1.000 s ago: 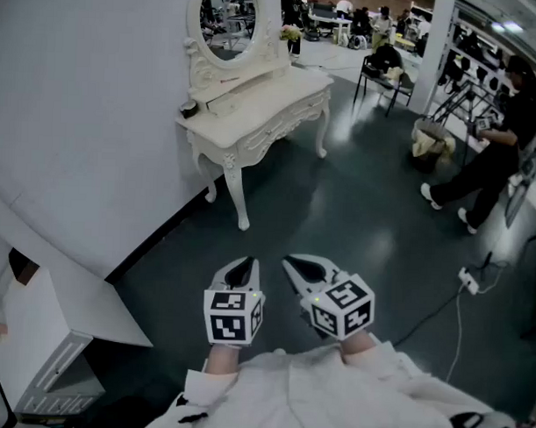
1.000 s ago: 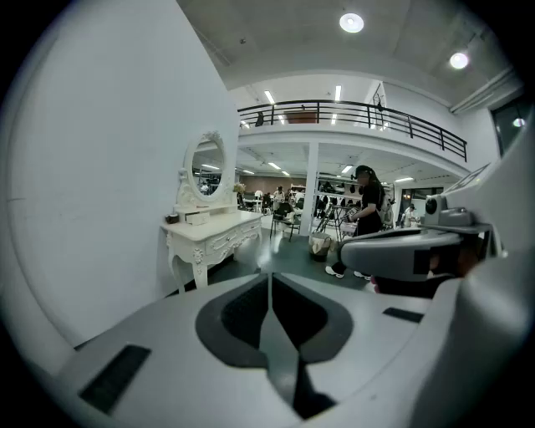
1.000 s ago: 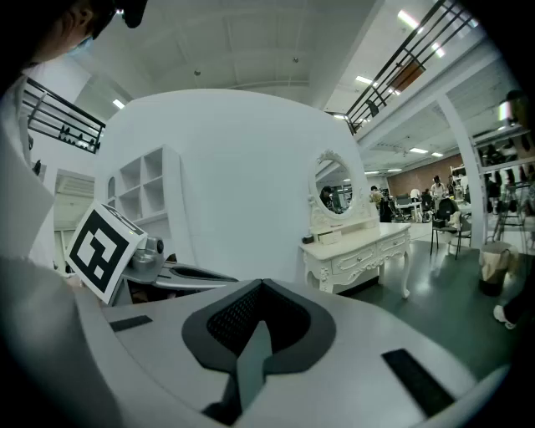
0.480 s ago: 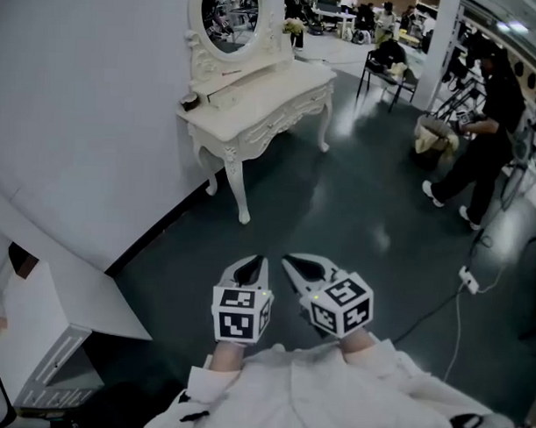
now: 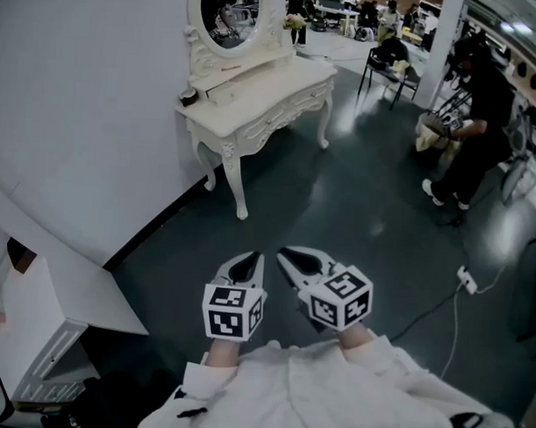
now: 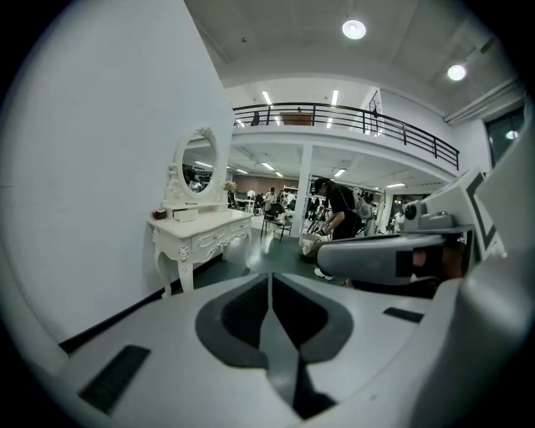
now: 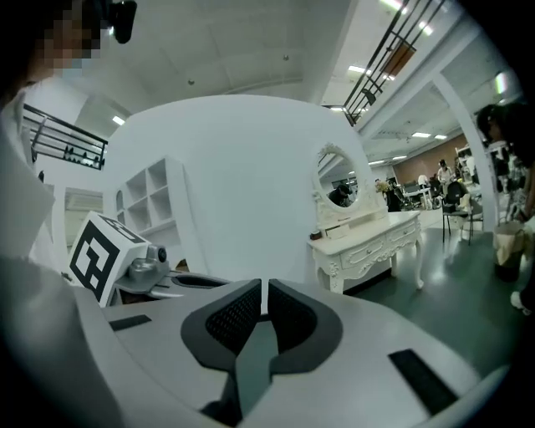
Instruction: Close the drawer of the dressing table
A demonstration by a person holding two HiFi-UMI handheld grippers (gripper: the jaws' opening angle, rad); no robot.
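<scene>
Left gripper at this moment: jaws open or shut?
Shut. In the left gripper view, the left gripper has its dark pads meeting along one thin line, with nothing between them.

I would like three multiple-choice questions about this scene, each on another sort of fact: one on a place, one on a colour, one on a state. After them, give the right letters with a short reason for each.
1. Where does the dressing table stand?
A. In the middle of the floor
B. Against the white wall
C. Under a staircase

2. What colour is the dressing table?
A. White
B. Black
C. Red

3. How do the jaws of the left gripper and the right gripper stand?
A. Both wide apart
B. Shut on a drawer handle
C. Both together, with nothing between them

Answers: 1 B, its back with the mirror lies along the wall. 2 A, top, legs and mirror frame are all white. 3 C, each gripper view shows its jaws meeting, with nothing between them.
</scene>
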